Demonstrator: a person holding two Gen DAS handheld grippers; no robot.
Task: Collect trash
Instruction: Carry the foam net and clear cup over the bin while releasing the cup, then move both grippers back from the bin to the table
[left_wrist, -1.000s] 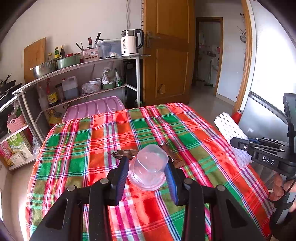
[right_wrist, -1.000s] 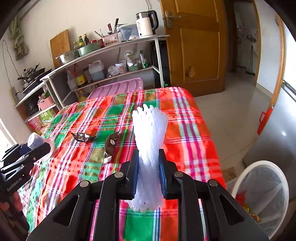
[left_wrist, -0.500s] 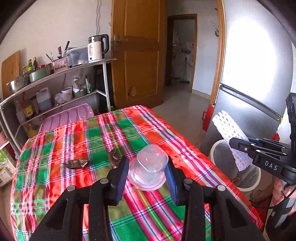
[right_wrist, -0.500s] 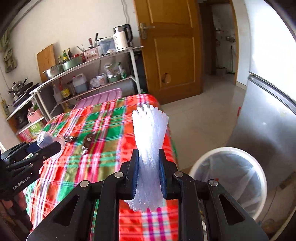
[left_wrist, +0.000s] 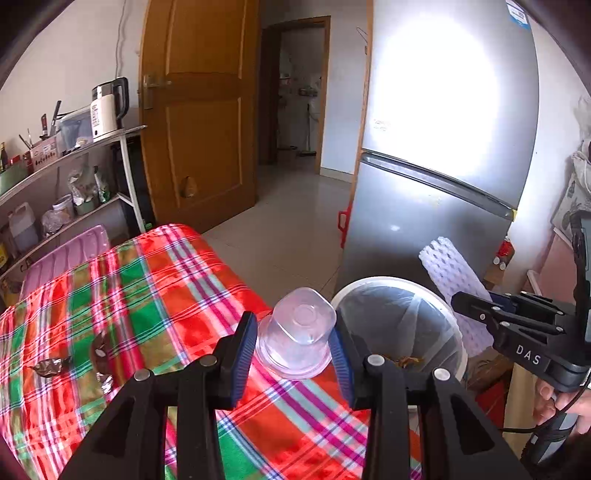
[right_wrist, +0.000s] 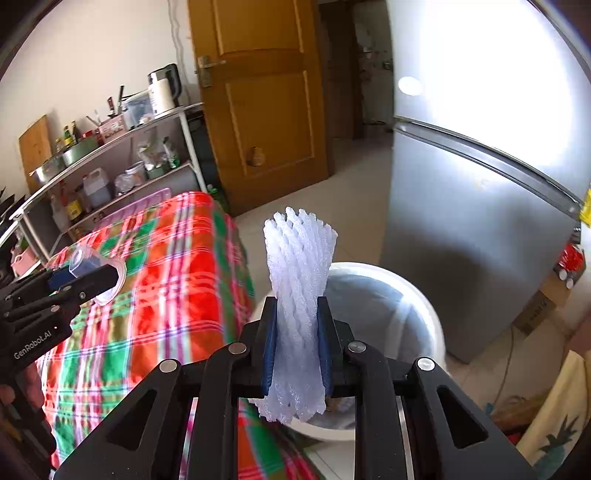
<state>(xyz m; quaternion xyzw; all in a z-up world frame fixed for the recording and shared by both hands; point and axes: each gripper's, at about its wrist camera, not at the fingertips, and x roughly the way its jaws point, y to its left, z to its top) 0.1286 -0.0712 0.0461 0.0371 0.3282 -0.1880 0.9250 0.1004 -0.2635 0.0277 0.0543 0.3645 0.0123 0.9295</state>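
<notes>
Plaid cloth, red/green, covers table (left_wrist: 155, 295) at far left of left-wrist view; two crumpled wrappers (left_wrist: 50, 365) lie on it, not yet collected. Centre: left gripper (left_wrist: 293, 347) w/ blue pads pinching a clear plastic cup (left_wrist: 297, 332), held upside down, base toward camera, over the table's edge just beside the bin. Right of it: white bin (left_wrist: 454, 328) w/ liner, some scraps at bottom (contents hard to make out). Far right: right gripper (right_wrist: 295, 332), jaws pressed close on a white foam net sleeve (right_wrist: 299, 266), sleeve standing upright, lower end hanging over the bin mouth.

Step in hand, as judged: carry both items over the bin, then release. To do well: bring each gripper fully above the opening before spreading jaws; the foam is light and may cling to a pad or drift, so release low; the cup could bounce off the rim.

Pose: both grippers tilted downward, side by side; person's hand (left_wrist: 554, 398) on right handle.
</notes>
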